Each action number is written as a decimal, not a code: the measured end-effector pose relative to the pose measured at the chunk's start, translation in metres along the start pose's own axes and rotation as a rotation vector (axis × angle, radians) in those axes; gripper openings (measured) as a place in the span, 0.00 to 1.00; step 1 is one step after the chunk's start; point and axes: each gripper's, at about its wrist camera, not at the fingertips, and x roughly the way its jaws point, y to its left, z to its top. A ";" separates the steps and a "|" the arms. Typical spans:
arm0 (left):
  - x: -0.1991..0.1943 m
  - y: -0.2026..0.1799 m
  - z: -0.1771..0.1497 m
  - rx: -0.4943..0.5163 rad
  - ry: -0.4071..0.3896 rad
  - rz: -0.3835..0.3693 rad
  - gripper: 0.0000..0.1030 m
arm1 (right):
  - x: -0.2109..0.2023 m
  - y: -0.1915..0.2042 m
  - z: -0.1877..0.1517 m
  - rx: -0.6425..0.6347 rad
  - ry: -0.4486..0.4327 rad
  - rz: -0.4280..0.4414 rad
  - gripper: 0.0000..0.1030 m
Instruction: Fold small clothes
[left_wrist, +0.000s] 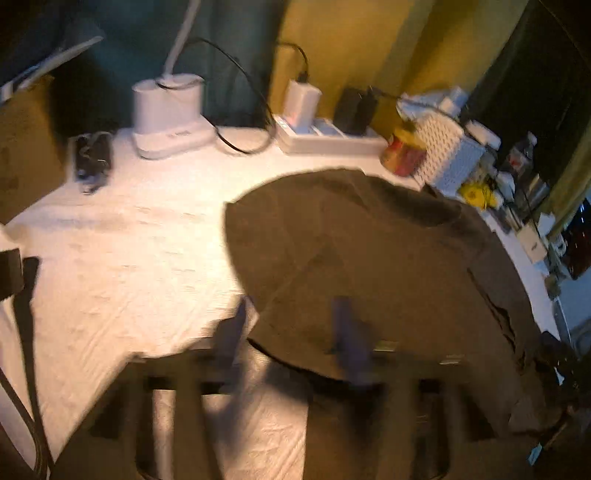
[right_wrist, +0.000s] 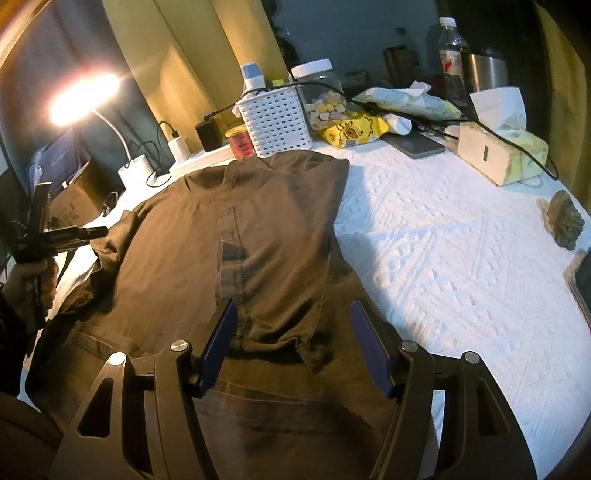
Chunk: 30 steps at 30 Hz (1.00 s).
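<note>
Brown shirt (right_wrist: 236, 229) lies partly folded on white surface (right_wrist: 443, 240). Right tool (right_wrist: 295, 332) spread above hem, empty. Left tool (left_wrist: 291, 332) blurred at shirt's edge, grip unclear. Next: pinch edge, fold over.

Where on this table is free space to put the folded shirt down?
Two bare patches of white cloth: right of the brown shirt, before the tissue box; and left of it, before the lamp base. The back edge is crowded: power strip, basket, jar, snack bags.
</note>
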 end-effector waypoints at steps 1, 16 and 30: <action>0.002 -0.005 0.001 0.024 0.001 -0.003 0.20 | 0.001 0.000 0.000 0.002 0.004 0.000 0.66; 0.028 -0.097 0.028 0.211 0.030 -0.172 0.04 | 0.002 -0.004 -0.001 0.025 0.010 -0.005 0.66; -0.027 -0.085 -0.037 0.301 0.055 -0.162 0.79 | -0.009 0.012 -0.004 0.010 -0.008 -0.031 0.66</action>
